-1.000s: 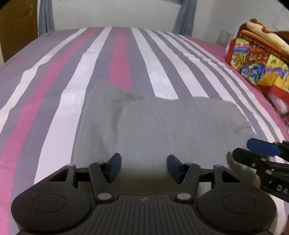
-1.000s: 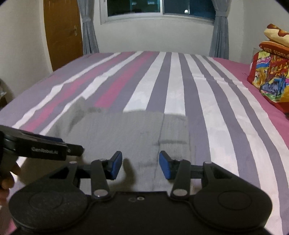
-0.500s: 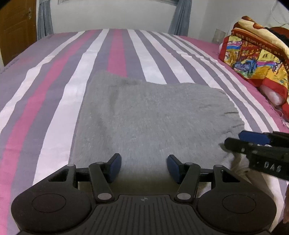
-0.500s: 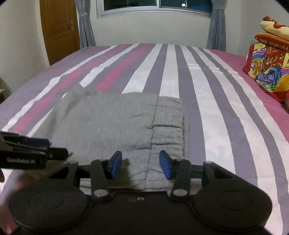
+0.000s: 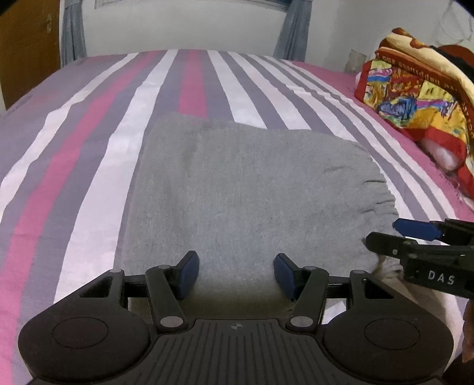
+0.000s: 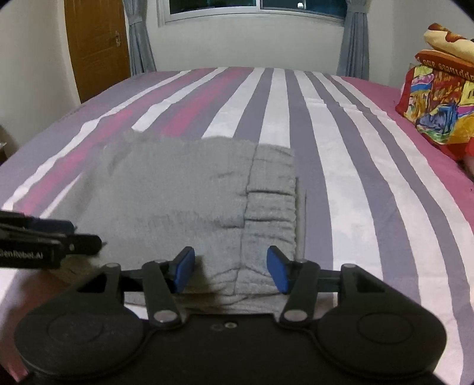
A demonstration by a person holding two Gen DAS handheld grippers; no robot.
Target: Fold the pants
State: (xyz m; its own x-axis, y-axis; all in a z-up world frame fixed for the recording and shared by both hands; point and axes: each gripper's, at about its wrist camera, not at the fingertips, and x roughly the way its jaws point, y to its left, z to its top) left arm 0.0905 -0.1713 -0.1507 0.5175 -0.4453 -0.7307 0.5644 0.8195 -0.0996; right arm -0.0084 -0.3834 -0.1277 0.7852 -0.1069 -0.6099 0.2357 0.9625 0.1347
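On striped bedsheet: folded grey pants; curtained window behind.

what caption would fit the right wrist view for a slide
Open right gripper poised over the waistband end of folded grey pants on a striped bed, left gripper alongside.

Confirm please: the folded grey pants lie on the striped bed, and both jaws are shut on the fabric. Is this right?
Not quite. The pants do lie folded on the striped bed, but both wrist views show the jaws of the left gripper and right gripper open, holding nothing.
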